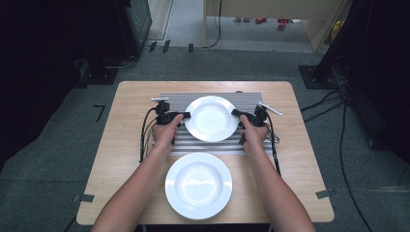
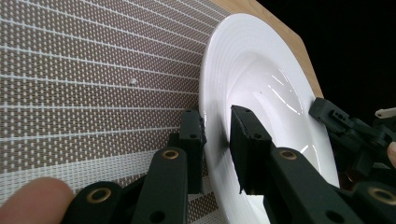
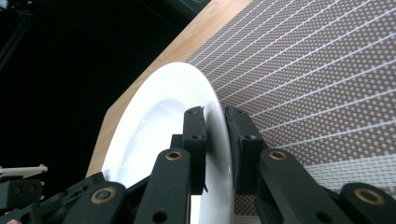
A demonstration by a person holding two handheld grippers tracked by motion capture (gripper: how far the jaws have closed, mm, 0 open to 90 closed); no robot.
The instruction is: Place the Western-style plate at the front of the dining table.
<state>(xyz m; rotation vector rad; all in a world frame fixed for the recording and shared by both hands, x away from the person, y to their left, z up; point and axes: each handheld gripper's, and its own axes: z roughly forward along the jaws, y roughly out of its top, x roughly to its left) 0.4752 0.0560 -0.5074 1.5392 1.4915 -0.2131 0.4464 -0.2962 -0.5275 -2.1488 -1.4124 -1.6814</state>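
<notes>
A: Where is the far plate (image 1: 210, 118) right now?

B: In the high view it lies over the striped placemat (image 1: 211, 146), toward twelve o'clock on the wooden table (image 1: 125, 130). A second white plate (image 1: 198, 185) lies at six o'clock from it, on bare wood near the person's edge, well apart from both tools.

A: And the tongs?

B: The left gripper (image 1: 185, 115) has the far plate's rim at nine o'clock; the right gripper (image 1: 237, 113) has it at three o'clock. Each hand sits just behind its tool, forearms coming in from six o'clock.

A: Are they truly clamped, or just near?

B: Clamped. In the left gripper view the left gripper (image 2: 215, 137) has one jaw under the rim against the mat side and the other jaw over the plate's (image 2: 261, 93) upper face, with the rim pinched between. In the right gripper view the right gripper (image 3: 215, 135) does the same: one black jaw on the plate's (image 3: 154, 126) inner face, the other on its underside, toward the woven mat (image 3: 317, 79).

A: Is the plate flat on the mat?

B: I cannot tell whether it touches the mat or is held just clear.
</notes>
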